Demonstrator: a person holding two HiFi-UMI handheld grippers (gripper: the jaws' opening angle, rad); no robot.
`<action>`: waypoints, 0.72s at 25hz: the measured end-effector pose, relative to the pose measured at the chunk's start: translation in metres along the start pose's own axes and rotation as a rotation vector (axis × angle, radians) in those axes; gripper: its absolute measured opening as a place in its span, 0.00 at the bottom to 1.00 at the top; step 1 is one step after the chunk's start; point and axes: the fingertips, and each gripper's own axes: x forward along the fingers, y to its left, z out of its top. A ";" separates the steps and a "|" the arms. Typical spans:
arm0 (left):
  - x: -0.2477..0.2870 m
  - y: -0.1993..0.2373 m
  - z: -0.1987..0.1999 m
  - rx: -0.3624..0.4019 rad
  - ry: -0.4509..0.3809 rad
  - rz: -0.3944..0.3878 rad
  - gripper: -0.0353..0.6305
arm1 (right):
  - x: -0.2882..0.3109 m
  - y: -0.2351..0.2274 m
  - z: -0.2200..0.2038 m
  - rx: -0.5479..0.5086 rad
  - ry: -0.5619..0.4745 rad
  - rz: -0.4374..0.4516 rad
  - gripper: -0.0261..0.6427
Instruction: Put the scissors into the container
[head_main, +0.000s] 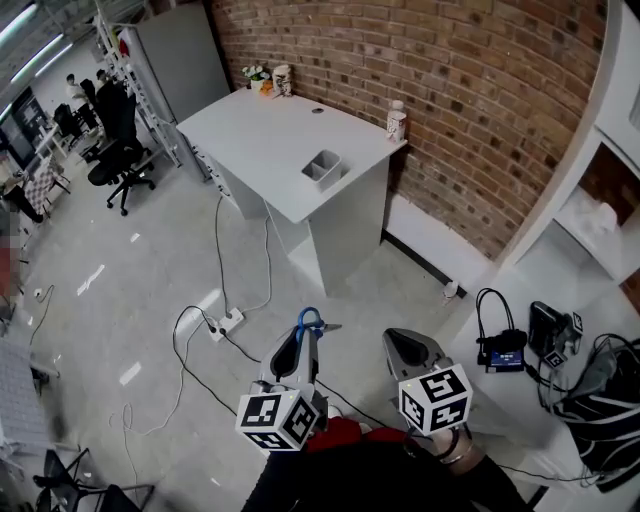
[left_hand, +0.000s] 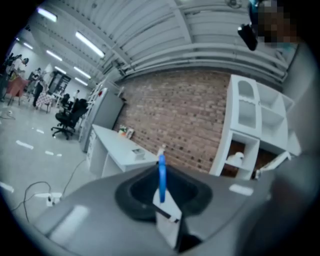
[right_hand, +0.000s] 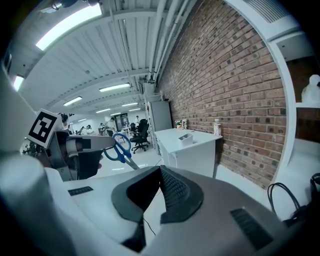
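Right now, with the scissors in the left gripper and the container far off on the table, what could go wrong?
The left gripper clamps the scissors with the blue handle sticking out past its jaws; they might twist or slip while carried.
A power strip and cables lie on the floor before the table: a trip risk.
The container is small and near the table's edge; a clumsy drop could miss or shove it.

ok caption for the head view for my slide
Left gripper holds blue-handled scissors across the floor from the grey container on the white table; right gripper shut and empty.
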 end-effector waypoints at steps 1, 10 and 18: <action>0.002 0.004 0.001 0.001 0.001 -0.001 0.12 | 0.004 0.000 0.002 0.003 0.000 -0.001 0.05; 0.021 0.041 0.014 0.020 0.021 -0.001 0.12 | 0.049 0.007 0.018 0.030 0.016 0.005 0.05; 0.032 0.066 0.021 0.049 0.037 -0.016 0.12 | 0.074 0.012 0.015 0.065 0.045 -0.018 0.05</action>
